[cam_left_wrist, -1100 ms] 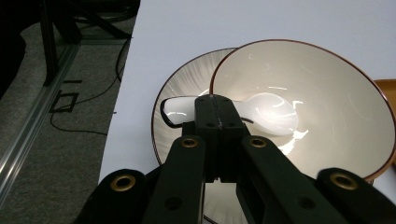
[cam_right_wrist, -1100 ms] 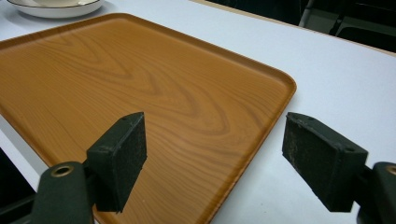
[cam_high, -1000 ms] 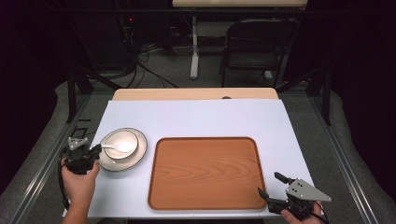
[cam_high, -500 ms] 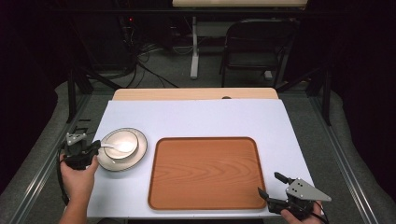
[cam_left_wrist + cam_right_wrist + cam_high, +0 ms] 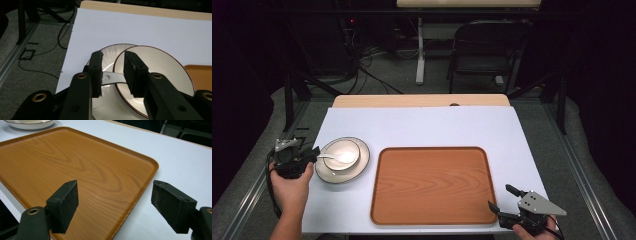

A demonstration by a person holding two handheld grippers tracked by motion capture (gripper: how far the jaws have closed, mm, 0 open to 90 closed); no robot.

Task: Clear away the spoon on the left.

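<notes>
A white bowl (image 5: 343,151) with a dark rim sits on a white plate (image 5: 328,173) at the table's left, and a white spoon (image 5: 334,157) rests in it. My left gripper (image 5: 312,154) is at the plate's left edge. In the left gripper view its jaws have just been opening and stand apart, with the spoon's handle (image 5: 113,78) lying across the gap between the pads (image 5: 97,72), over the plate (image 5: 110,51) and beside the bowl (image 5: 162,65). My right gripper (image 5: 501,198) is open at the near right corner of the wooden tray (image 5: 432,185), nothing between its fingers (image 5: 63,205).
The white table sheet (image 5: 422,125) has bare room behind and to the right of the tray (image 5: 75,165). A wooden table edge (image 5: 422,100) runs along the back. A dark chair (image 5: 484,55), cables and metal frame legs stand on the floor beyond.
The left gripper's jaws have parted at the plate's left edge, and the hand has shifted slightly. The right gripper, tray, plate and bowl stay where they were.
</notes>
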